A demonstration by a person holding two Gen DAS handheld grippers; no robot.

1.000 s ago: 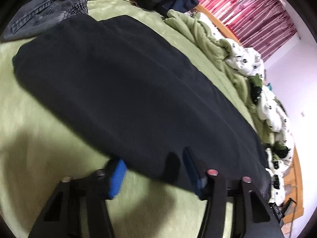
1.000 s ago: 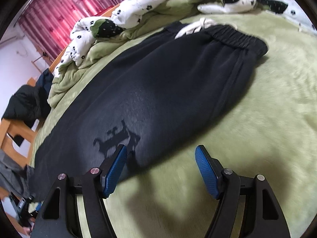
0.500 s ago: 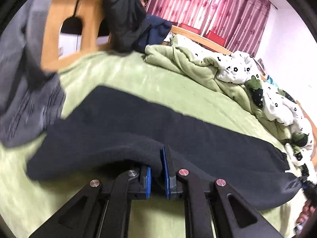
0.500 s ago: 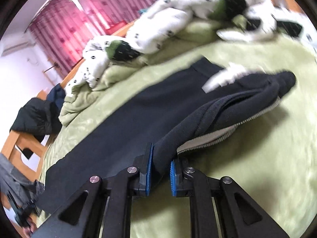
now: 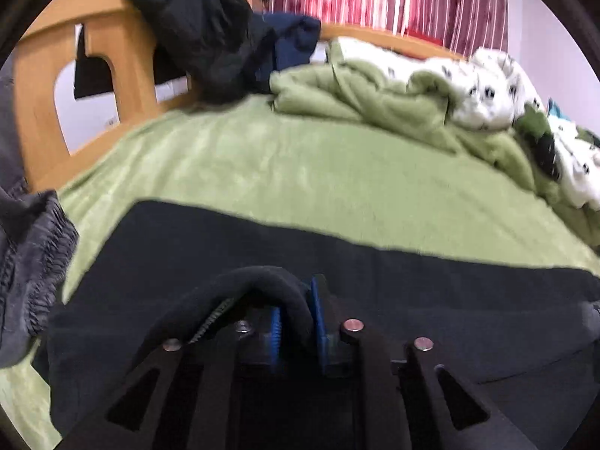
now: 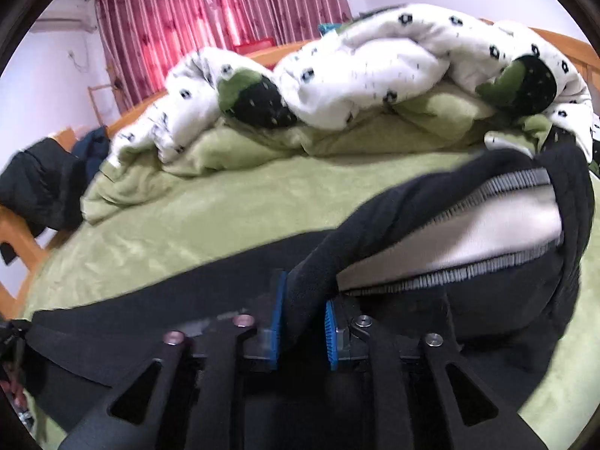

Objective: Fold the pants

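Two grippers pinched black pants (image 5: pixel 375 273) lying lengthwise on a green bed (image 5: pixel 300 172): left gripper (image 5: pixel 296 322) on a leg edge, right gripper (image 6: pixel 303 322) on the waistband, jaws having just eased wider. Thick cloth might slip free, spoiling the fold. No containers were visible
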